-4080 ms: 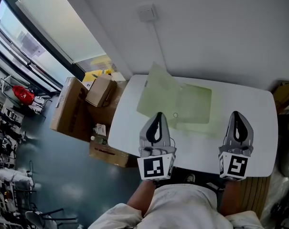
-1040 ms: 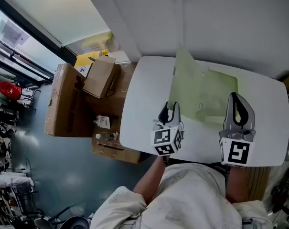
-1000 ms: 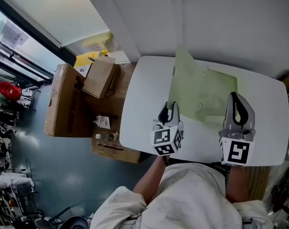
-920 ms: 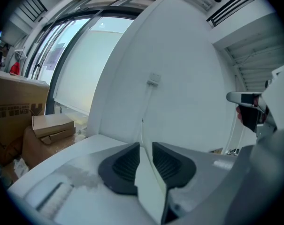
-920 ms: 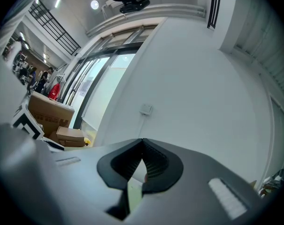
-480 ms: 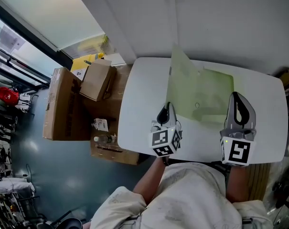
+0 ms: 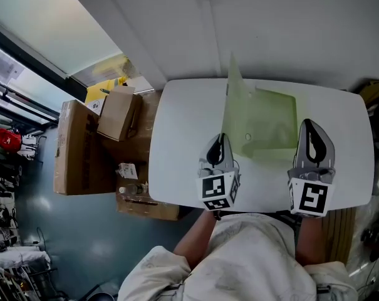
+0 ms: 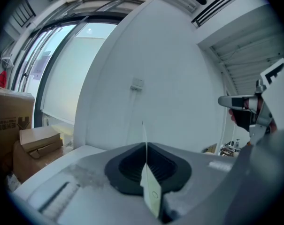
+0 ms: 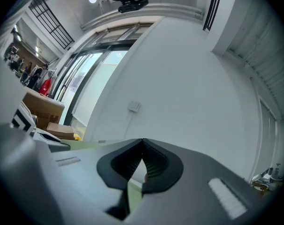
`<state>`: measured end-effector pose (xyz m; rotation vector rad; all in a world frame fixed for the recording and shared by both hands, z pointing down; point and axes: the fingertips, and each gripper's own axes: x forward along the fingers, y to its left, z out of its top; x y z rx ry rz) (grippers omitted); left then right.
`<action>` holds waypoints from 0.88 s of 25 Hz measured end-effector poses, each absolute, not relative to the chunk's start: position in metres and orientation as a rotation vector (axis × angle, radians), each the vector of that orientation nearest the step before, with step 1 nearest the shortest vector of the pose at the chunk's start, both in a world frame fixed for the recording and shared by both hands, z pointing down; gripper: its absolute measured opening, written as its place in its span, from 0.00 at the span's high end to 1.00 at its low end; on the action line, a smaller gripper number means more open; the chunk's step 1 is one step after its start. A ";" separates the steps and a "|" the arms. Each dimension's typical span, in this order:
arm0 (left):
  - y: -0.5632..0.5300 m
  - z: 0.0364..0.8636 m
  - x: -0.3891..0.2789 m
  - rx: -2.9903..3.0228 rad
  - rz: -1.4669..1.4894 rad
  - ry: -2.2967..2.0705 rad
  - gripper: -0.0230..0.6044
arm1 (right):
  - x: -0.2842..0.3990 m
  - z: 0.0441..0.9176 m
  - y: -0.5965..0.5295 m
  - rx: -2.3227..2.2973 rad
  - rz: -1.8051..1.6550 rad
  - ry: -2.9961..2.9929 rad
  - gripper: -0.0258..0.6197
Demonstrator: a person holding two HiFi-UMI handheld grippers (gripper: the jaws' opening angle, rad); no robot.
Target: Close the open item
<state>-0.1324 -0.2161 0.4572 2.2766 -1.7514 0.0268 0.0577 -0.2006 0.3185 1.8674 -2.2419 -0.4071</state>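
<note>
Folder: green (image 7: 264,121), base lying flat on the white surface (image 7: 183,137), cover (image 7: 233,105) standing up along the folder's left side.
Left gripper: (image 7: 220,140) at the folder's near-left corner, jaws closing right down on the cover's thin edge and pinching it.
Right gripper: (image 7: 311,130) just off the folder's near-right corner, jaws closed together, can't spot anything caught in them.
Cardboard boxes: (image 7: 83,146) well off to the folder's left.
</note>
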 end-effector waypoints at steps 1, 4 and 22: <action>-0.216 0.455 -0.128 2.293 0.032 -1.746 0.95 | 0.060 0.319 -0.201 1.872 -0.404 -2.237 0.96; -0.215 0.451 -0.114 2.329 0.063 -1.729 0.95 | 0.068 0.319 -0.201 1.884 -0.395 -2.225 0.96; -0.211 0.445 0.001 2.575 0.203 -1.495 0.95 | 0.146 0.325 -0.204 2.006 -0.327 -2.124 0.96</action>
